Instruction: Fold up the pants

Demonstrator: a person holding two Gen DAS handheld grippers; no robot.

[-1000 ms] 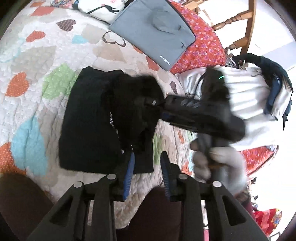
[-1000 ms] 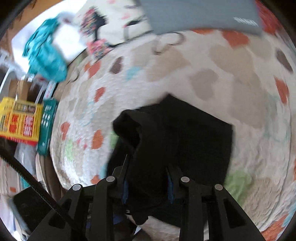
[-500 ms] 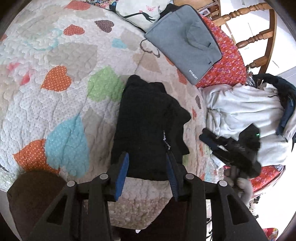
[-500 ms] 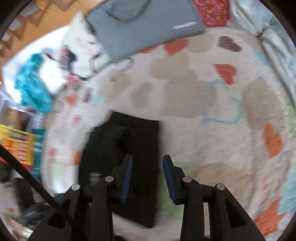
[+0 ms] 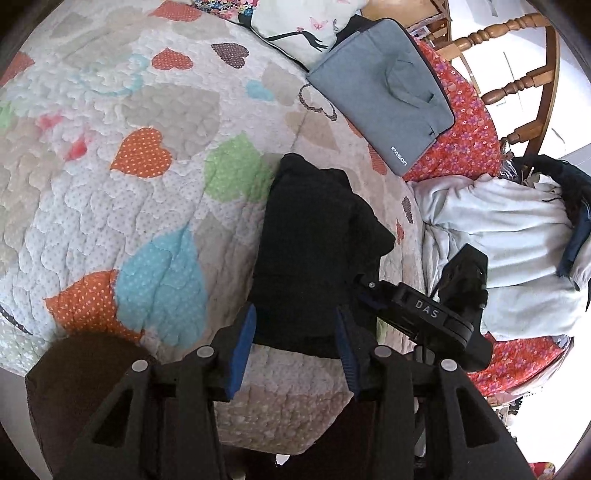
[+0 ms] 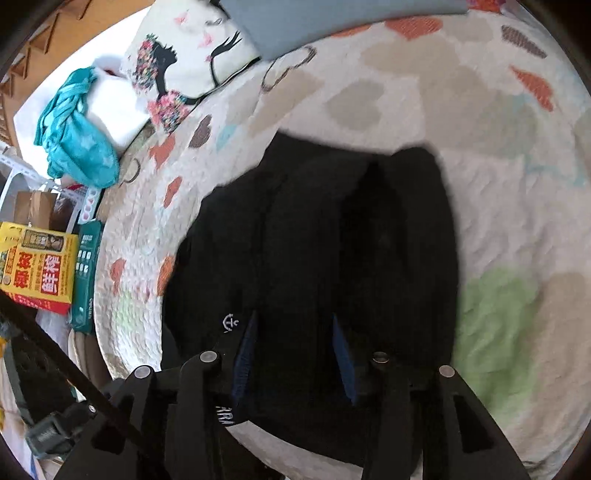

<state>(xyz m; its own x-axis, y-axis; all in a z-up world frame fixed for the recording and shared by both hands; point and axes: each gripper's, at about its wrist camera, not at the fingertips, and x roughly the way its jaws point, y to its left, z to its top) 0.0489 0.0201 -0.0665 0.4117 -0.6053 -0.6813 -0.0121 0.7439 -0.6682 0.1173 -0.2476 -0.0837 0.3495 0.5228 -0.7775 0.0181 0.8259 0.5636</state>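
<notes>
The black pants lie folded in a compact bundle on the heart-pattern quilt. My left gripper is open, its blue pads either side of the bundle's near edge, just above it. The right gripper's body shows in the left wrist view at the bundle's right side. In the right wrist view the pants fill the middle, and my right gripper is open directly over them with nothing between the pads.
A grey laptop sleeve and a printed pillow lie at the far side. Light grey clothes are heaped at the right on a red floral cover. A wooden chair stands behind. Boxes sit beside the bed.
The right gripper let go of the pants' fold, pulled away, then came back close over the bundle. The left gripper drew back and now hovers at the near edge.
</notes>
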